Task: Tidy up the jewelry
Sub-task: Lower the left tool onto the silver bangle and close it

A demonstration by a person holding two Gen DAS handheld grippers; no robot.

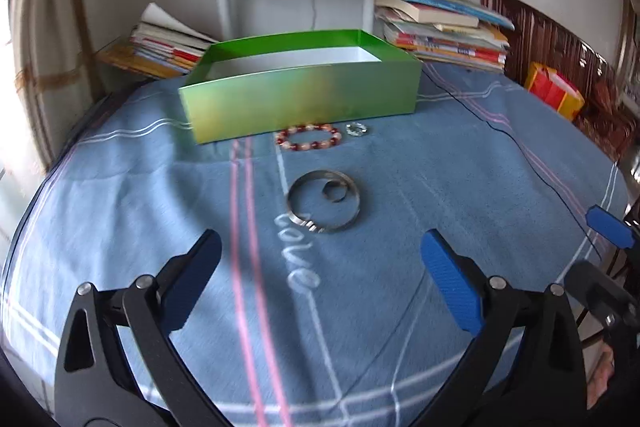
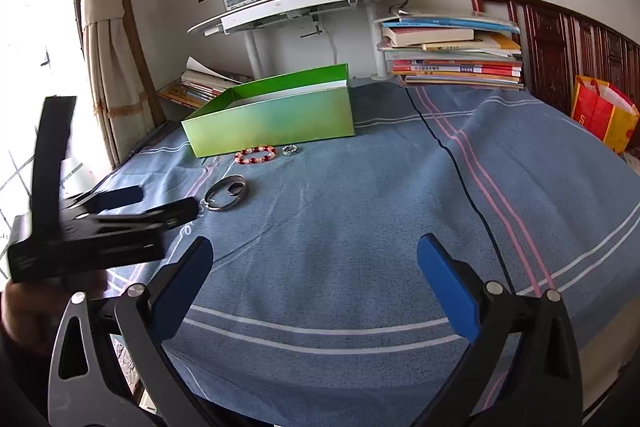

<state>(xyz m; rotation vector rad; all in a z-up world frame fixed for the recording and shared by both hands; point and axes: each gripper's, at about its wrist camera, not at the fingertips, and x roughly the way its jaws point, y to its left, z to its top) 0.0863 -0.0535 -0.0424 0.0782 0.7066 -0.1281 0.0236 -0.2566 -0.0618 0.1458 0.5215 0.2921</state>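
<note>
An open green box [image 1: 304, 99] [image 2: 276, 123] stands on the blue cloth. In front of it lie a red and pink bead bracelet [image 1: 308, 142] [image 2: 256, 154] and a small sparkly ring [image 1: 357, 129] [image 2: 291, 149]. Nearer lies a silver bangle [image 1: 323, 223] [image 2: 216, 207] with a small silver ring [image 1: 335, 192] [image 2: 235, 190] inside it. My left gripper [image 1: 320, 283] is open and empty, just short of the bangle; it also shows in the right wrist view [image 2: 148, 203]. My right gripper [image 2: 316, 287] is open and empty over bare cloth, right of the jewelry.
The blue cloth [image 2: 360, 227] with pink and white stripes covers the table. A thin black cable [image 2: 460, 171] runs across it on the right. Book stacks [image 2: 452, 55] [image 1: 168, 47] and a white shelf stand [image 2: 300, 3] sit behind the box. A red and yellow bag [image 2: 604, 115] stands far right.
</note>
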